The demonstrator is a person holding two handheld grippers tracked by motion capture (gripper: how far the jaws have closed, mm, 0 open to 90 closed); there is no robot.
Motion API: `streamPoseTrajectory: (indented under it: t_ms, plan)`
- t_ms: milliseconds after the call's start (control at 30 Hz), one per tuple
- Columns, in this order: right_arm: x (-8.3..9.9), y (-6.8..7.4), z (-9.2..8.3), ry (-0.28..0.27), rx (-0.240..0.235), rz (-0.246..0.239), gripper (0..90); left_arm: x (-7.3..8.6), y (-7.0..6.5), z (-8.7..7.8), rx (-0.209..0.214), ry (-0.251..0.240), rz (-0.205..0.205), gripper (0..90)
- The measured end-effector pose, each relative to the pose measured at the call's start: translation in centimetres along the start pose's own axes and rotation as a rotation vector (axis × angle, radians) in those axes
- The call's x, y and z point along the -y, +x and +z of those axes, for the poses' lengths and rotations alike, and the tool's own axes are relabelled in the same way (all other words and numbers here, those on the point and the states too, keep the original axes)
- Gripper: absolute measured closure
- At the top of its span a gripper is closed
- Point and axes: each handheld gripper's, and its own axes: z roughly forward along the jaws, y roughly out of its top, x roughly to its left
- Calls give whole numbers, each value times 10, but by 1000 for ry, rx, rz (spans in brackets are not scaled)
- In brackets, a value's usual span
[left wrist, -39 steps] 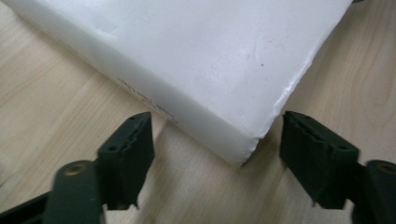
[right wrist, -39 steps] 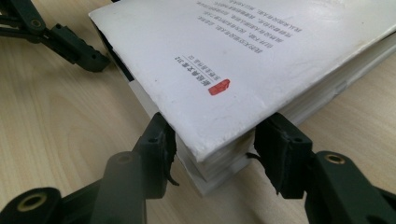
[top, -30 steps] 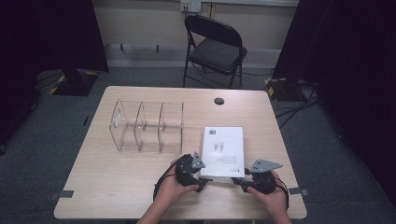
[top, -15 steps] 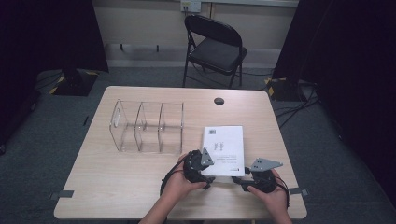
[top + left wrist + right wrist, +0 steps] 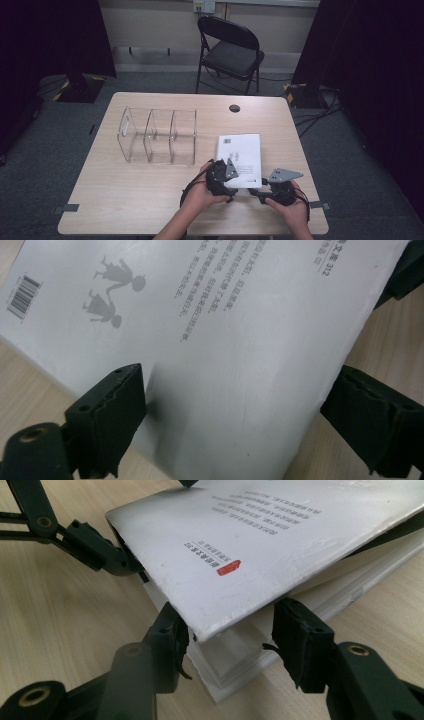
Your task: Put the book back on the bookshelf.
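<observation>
Nearest the table's [image 5: 125, 200] near edge, toward its right corner, the right gripper [image 5: 230, 630] sits with its jaws on either side of the white book's [image 5: 241, 150] near corner. The cover [image 5: 280, 535] stands lifted off the page block [image 5: 235, 660] there. I cannot tell whether the pads actually press, so the corner may slip out, or the gripper may catch only the cover and let the pages sag or the cover crease. Just beyond, the left gripper [image 5: 235, 395] hovers over the book's near-left part. Its jaws have just been opening and stand wide, with the cover spanning the gap between them but not pinched. With that side free, the book's support looks to rest on the right gripper alone, and a pull could swing the book or drag it toward the near edge and off. The two grippers are close together, so they could knock each other. The book lies flat on the right half, near the near edge and short of the right edge. There is open tabletop to the left and beyond it. The clear divided organiser [image 5: 157, 135] stands well apart toward the far left, and a sweep that way could shove it. A cable hole [image 5: 234, 108] sits by the far edge, and a folding chair [image 5: 230, 50] stands beyond the table.
</observation>
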Motion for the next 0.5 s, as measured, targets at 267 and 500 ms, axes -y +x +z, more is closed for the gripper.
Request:
streamPoseTrajectory:
  t_ms: [267, 500]
  plan:
    - [-2, 1, 0, 7, 4, 2, 487, -4, -2, 6, -12, 14, 20, 26]
    - [-4, 2, 0, 5, 10, -12, 487, -7, -1, 11, -31, 20, 29, 1]
